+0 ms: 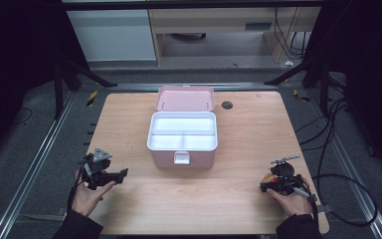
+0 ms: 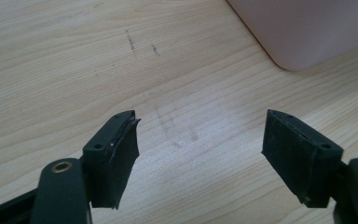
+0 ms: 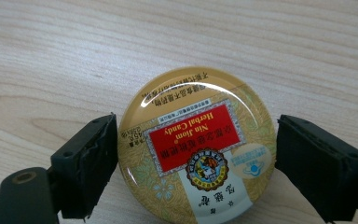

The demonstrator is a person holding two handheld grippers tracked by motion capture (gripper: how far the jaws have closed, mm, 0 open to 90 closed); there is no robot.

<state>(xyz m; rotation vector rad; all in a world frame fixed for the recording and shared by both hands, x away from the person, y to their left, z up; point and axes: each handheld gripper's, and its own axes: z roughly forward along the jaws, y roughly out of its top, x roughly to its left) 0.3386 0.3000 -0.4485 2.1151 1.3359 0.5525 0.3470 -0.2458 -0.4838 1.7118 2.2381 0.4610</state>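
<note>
1. Right tool [image 3: 193, 154] sits at the bench's [image 1: 238, 199] near right corner, held in the person's right hand [image 1: 293, 201].
2. Round candy tin [image 3: 196, 148] lies flat on the bench between its jaws, gold lid with a red label facing up.
3. Jaws are spread about as wide as they go. The left pad looks to be at or just off the tin's rim; the right pad shows a thin gap. Not a firm grip as I read it, tin rests on the wood.
4. Left tool [image 2: 200, 156] hovers near the left front of the bench, jaws wide apart, nothing between them, only bare wood under it.
5. Pink storage box [image 1: 182, 142] stands mid-bench, lid [image 1: 185, 98] swung open behind it, white divided tray [image 1: 182, 132] inside looks empty. Its corner shows in the left gripper view [image 2: 307, 32]. Well apart from the tin.
6. Handling, my guess: tin is stiff metal, light, not fragile, but the glossy domed lid and curved smooth wall are slippery.
7. Best hold: pads on opposite sides of the rim, across the full width, squeezing level. Off-centre and it may squirt out sideways.
8. It is nearly as wide as the jaws open, so little margin for centring.
</note>
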